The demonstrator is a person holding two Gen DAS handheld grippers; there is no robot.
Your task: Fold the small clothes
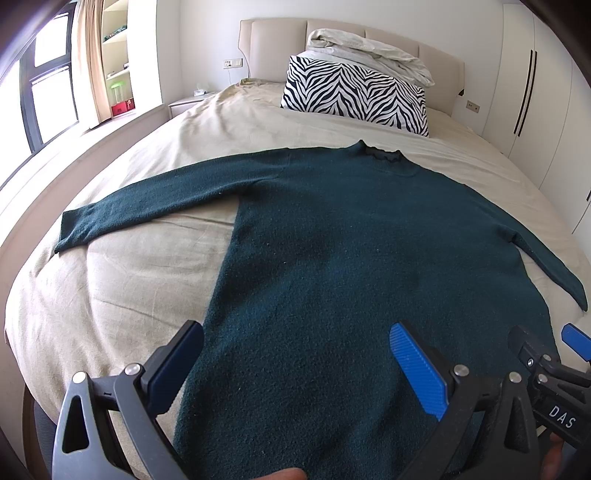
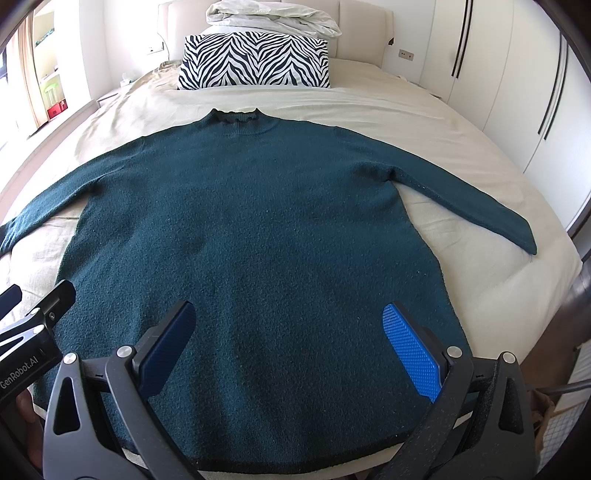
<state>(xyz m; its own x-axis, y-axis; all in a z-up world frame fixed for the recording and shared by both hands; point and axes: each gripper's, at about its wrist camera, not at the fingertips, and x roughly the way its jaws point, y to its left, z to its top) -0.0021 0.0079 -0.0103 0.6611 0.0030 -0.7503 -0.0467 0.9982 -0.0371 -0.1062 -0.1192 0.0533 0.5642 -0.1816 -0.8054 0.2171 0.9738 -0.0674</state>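
A dark green long-sleeved sweater (image 1: 332, 236) lies flat on the bed, collar away from me, both sleeves spread out to the sides; it also shows in the right wrist view (image 2: 258, 221). My left gripper (image 1: 295, 332) is open and empty, above the sweater's lower left part near its left side edge. My right gripper (image 2: 288, 314) is open and empty, above the lower middle of the sweater, just beyond the hem (image 2: 280, 466). The right gripper's fingers (image 1: 574, 341) show at the right edge of the left wrist view.
The bed has a beige sheet (image 1: 147, 266). A zebra-striped pillow (image 2: 255, 61) with a folded white duvet (image 2: 273, 16) on it stands at the headboard. White wardrobes (image 2: 498, 66) run along the right; a window and shelves (image 1: 114, 55) are at the left.
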